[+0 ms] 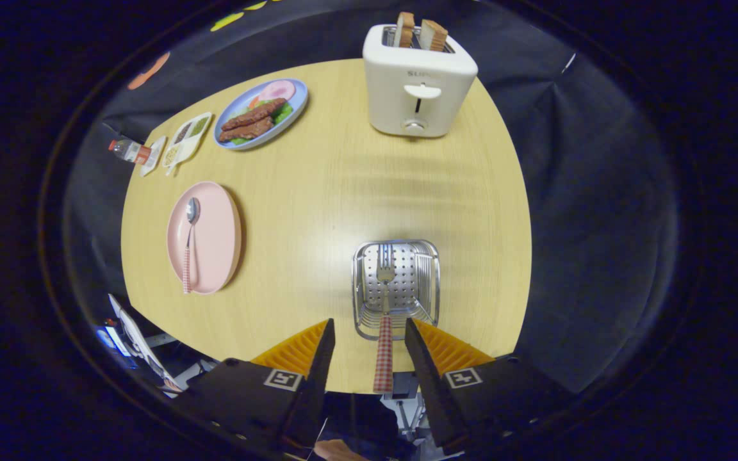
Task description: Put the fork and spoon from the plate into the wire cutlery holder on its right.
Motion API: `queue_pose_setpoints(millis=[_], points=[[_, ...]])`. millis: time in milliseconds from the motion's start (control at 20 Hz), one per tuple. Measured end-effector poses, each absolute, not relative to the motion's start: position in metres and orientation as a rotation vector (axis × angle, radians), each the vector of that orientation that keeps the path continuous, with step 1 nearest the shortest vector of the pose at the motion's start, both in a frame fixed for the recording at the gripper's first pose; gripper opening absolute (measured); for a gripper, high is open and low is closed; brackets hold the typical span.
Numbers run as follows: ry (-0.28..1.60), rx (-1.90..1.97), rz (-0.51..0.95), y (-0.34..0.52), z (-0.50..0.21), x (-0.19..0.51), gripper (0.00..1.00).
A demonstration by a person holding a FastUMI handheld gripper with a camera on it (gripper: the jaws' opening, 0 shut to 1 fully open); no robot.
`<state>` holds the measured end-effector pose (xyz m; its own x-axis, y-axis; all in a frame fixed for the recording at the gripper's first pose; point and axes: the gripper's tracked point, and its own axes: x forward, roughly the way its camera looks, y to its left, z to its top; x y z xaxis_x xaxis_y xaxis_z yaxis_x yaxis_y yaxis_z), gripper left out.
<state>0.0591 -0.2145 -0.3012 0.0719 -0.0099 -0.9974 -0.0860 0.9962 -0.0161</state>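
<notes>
The gripper point(369, 336) hangs above the near edge of the round wooden table point(343, 186), its fingers spread apart and pressing on nothing. Between them lies the fork point(384, 307): its checked handle runs back toward the gripper in the gap between the fingers, touching neither, and its tines point straight away, out over the perforated floor of the wire cutlery holder point(396, 288). The fork's long axis lines up with the fingers, the handle appearing to cross the holder's near rim; whether it rests on that rim I cannot tell. The holder sits near the table's near edge, just ahead of the fingertips. Well off to its left, toward the table's left edge, is the pink plate point(215, 237), and on it the spoon point(189, 243) lies lengthwise, bowl toward the far side, checked handle toward the near side and reaching the plate's near rim. At the far edge stands a white toaster point(417, 80) with two slices of bread point(419, 32) sticking up, and to the far left a blue plate of food point(261, 113), a small divided tray point(188, 137) and a bottle point(129, 151) at the table's left rim.
</notes>
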Motion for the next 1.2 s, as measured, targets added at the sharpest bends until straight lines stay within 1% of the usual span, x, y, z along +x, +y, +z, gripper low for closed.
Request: queue_pose_setpoints(millis=[50, 150, 250, 400, 750, 900, 1000, 1200], points=[[1.477, -0.080, 0.062, -0.207, -0.299, 0.057, 0.76], [1.433, -0.086, 0.072, -0.190, -0.298, 0.051, 0.89], [1.369, -0.104, 0.078, -0.170, -0.298, 0.051, 0.95], [1.271, -0.104, 0.080, -0.133, -0.298, 0.049, 0.96], [1.155, -0.074, 0.148, -0.019, -0.325, 0.035, 0.97], [1.158, -0.059, 0.172, 0.023, -0.345, 0.031, 0.97], [1.125, -0.057, 0.201, 0.049, -0.354, 0.037, 0.97], [1.036, -0.102, 0.202, 0.077, -0.378, 0.059, 0.97]])
